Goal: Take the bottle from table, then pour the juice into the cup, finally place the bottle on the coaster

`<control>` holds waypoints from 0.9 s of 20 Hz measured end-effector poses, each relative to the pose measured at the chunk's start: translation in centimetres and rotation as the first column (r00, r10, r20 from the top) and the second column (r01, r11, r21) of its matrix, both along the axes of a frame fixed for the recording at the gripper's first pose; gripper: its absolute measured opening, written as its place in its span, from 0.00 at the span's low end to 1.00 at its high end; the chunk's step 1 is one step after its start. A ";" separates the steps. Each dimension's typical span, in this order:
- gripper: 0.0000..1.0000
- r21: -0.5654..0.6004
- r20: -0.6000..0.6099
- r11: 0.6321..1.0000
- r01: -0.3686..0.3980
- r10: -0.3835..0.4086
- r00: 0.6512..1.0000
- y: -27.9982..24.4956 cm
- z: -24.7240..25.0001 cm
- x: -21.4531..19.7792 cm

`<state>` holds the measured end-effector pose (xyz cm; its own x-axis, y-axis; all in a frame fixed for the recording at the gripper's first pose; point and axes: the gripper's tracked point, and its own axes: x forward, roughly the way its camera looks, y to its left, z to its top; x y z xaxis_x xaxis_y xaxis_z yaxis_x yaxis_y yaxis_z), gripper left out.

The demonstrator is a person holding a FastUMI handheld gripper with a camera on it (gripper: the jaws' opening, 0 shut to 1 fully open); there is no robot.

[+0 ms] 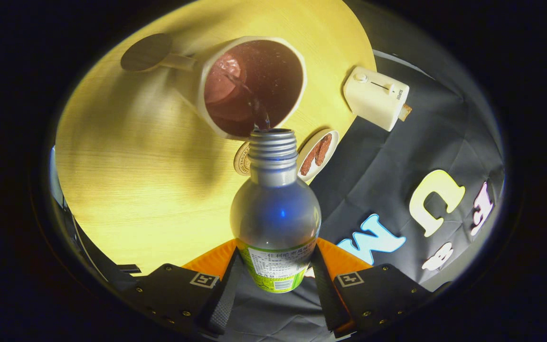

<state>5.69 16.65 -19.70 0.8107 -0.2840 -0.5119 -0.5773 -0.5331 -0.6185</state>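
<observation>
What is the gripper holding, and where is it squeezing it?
The gripper holds the bottle. Its two fingers press the labelled lower body from either side, with the open neck tipped over the cup, pouring juice.

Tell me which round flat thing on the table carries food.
The small plate just right of the bottle's neck: brown pieces lie on it. The fingers clamp the bottle.
</observation>
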 end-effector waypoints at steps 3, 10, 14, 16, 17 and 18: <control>0.75 -0.013 0.000 1.000 -0.008 0.008 1.000 0.3 0.2 -0.2; 0.75 -0.038 -0.001 0.999 -0.005 0.005 1.000 -0.3 0.3 -0.7; 0.75 -0.049 0.001 0.999 -0.006 0.006 1.000 -0.4 0.4 -0.6; 0.75 -0.049 0.004 0.999 -0.003 0.004 1.000 -0.5 0.5 -0.4; 0.75 -0.050 0.004 0.999 -0.003 0.003 1.000 -0.4 0.5 -0.4; 0.75 -0.050 0.005 0.999 -0.006 0.006 1.000 -0.4 0.5 -0.4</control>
<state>5.29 16.25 -19.18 0.8150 -0.3043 -0.4931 -0.5709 -0.5669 -0.5939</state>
